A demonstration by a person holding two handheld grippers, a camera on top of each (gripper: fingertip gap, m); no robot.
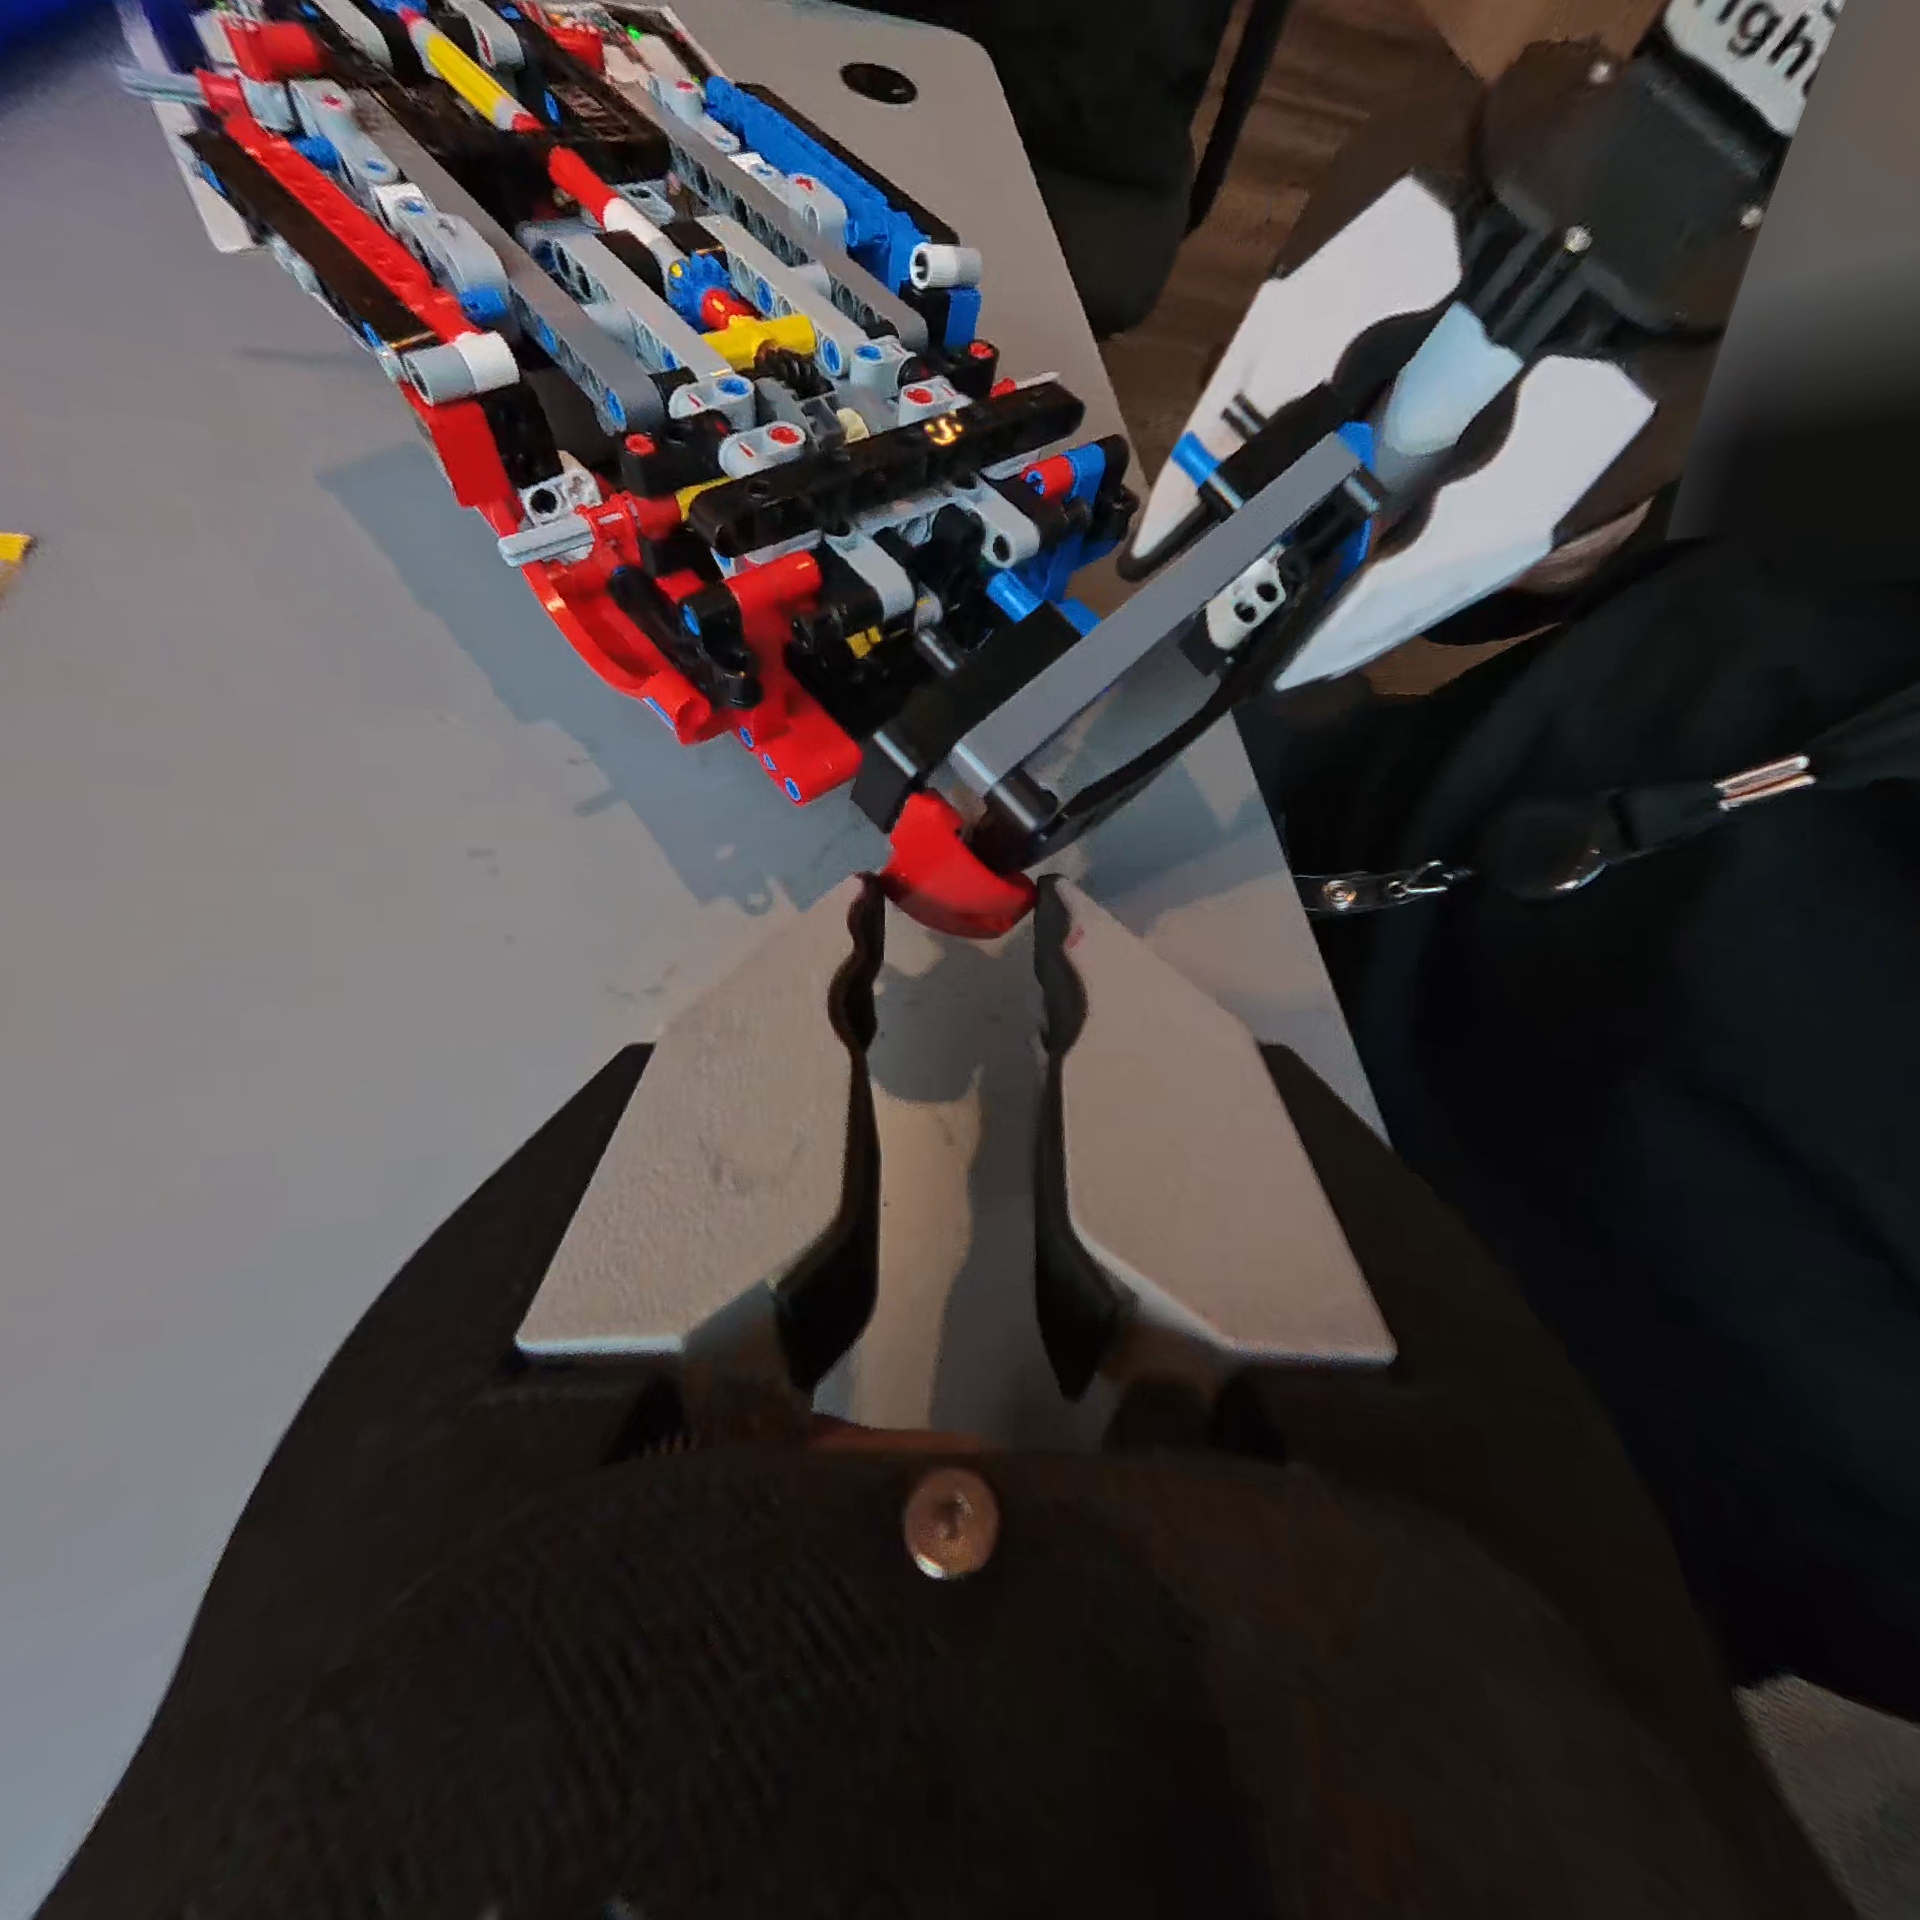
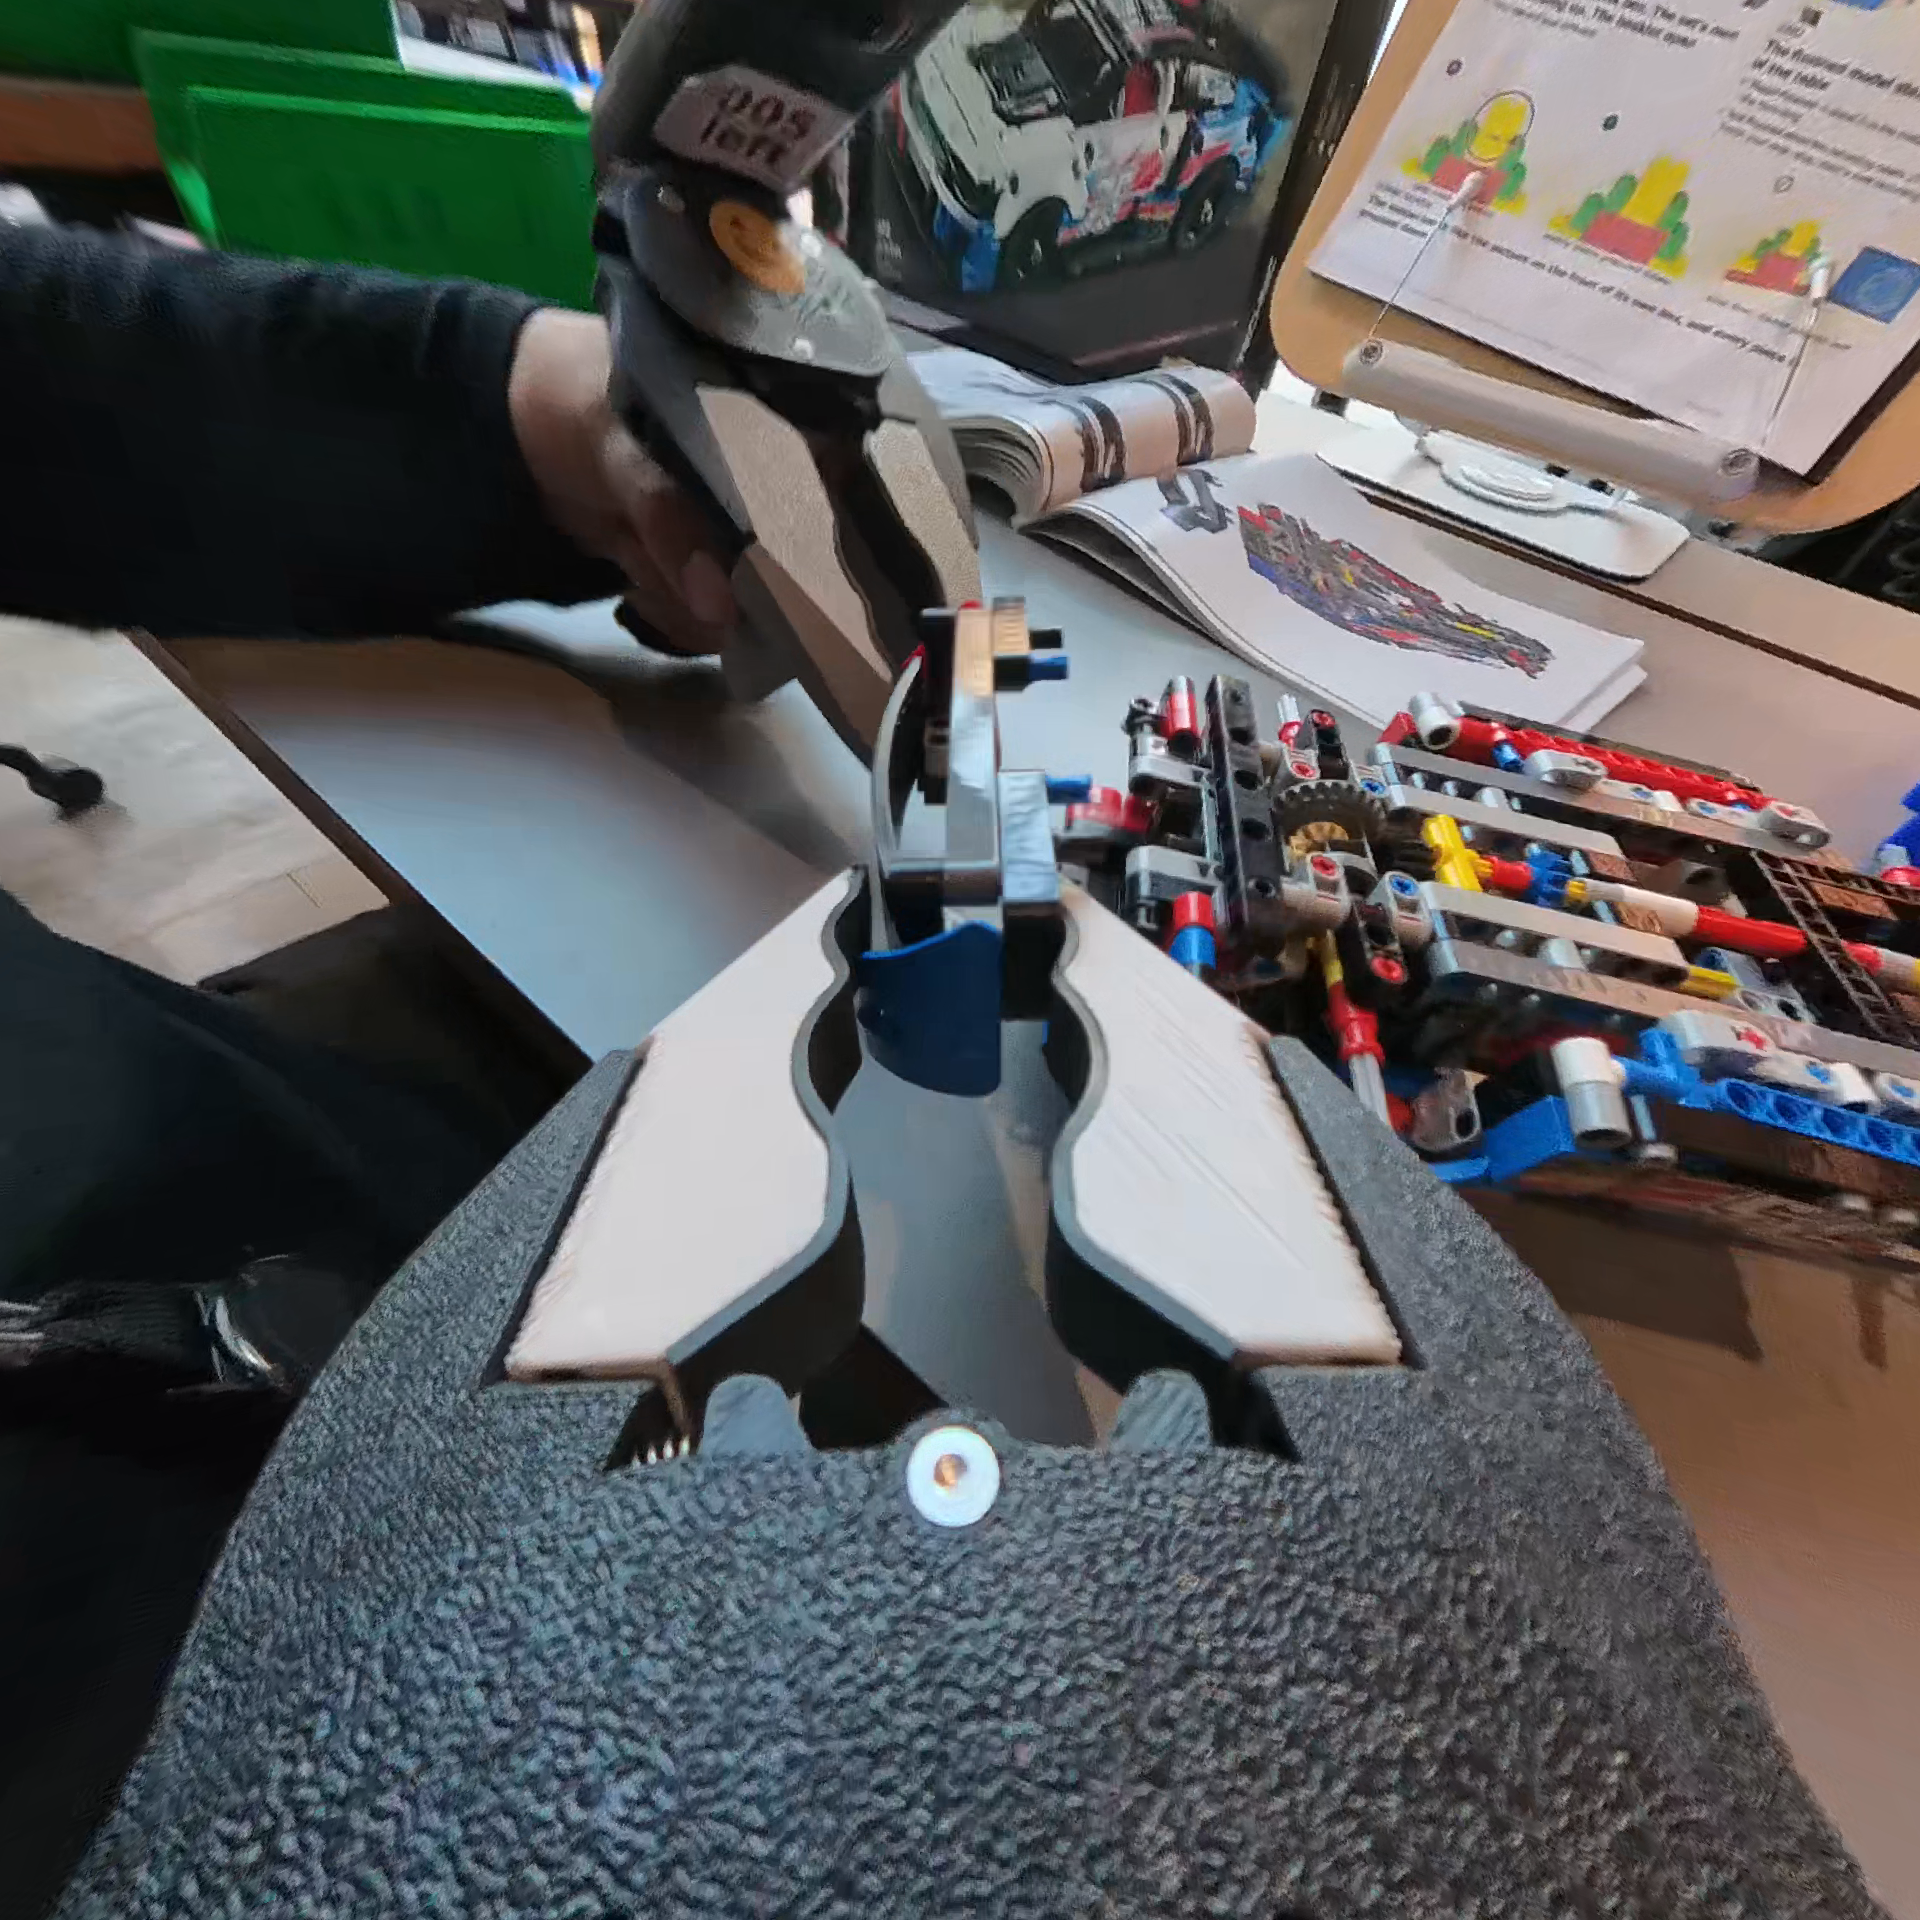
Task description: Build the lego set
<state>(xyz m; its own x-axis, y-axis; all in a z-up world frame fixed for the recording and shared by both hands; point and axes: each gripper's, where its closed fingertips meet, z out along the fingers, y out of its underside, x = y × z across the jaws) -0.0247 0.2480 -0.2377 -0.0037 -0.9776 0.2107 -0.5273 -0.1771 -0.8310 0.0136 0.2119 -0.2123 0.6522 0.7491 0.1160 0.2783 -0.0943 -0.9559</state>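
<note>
Lego chassis (image 1: pixel 665 343) on grey table (image 1: pixel 208 831), both claws, left (image 1: pixel 956 904) and right (image 2: pixel 956 914), clamped on 1 grey-black sub-assembly (image 1: pixel 1122 665) beside it.

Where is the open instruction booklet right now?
In the right wrist view, the booklet lies open on the table, behind the lego chassis, below the box.

lego chassis (image 2: pixel 1507 935) on table (image 2: pixel 520 831), sub-assembly (image 2: pixel 956 831) just left, open booklet (image 2: pixel 1351 603) behind
</note>
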